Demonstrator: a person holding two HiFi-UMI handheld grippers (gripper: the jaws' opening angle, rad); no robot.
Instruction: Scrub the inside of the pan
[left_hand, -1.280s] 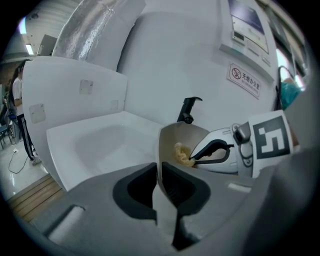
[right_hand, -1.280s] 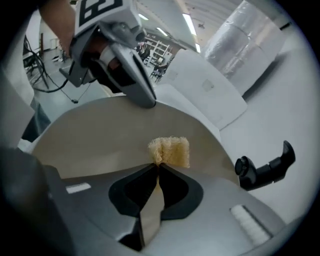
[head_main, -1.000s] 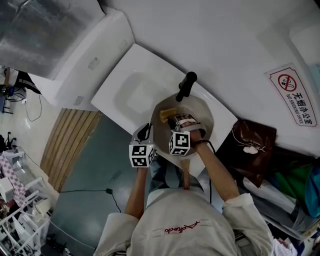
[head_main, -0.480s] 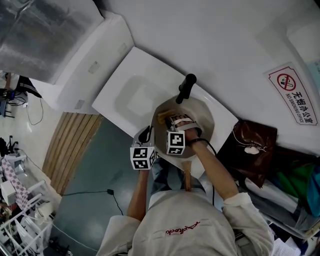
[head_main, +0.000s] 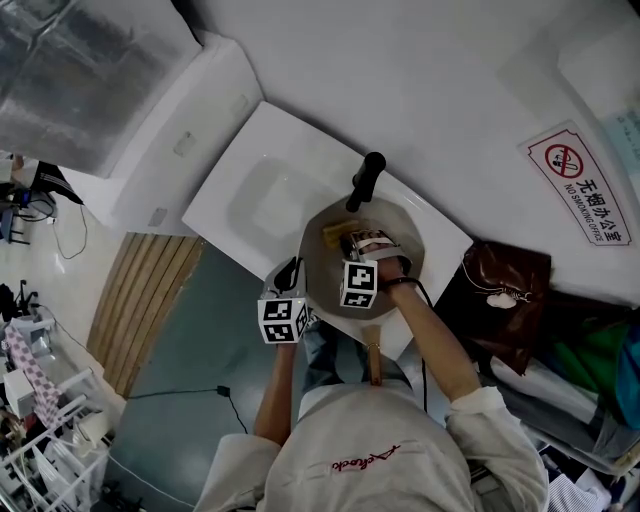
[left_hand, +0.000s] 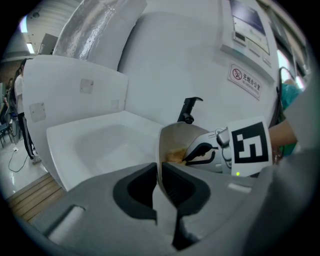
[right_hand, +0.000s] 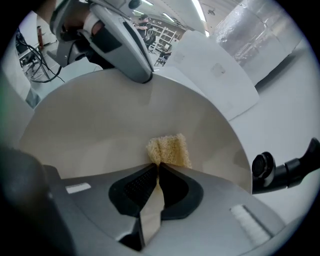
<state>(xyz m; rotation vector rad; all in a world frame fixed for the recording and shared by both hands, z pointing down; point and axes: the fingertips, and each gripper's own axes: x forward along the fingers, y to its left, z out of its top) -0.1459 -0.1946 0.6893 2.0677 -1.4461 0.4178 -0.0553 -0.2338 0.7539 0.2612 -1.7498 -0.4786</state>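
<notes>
Yellow sponge sat pinched in the right gripper's fingers, pressed to the pan's inside wall above the white sink. The left gripper's fingers clamped the rim. Scrubbing seemed under way; next, firm strokes across the remaining wall

Beige pan, round — yellow sponge inside

Inventory: one pan, one sponge, one left gripper, one right gripper, one sink at 11 o'clock, one tap, one sign at 2 o'clock.
</notes>
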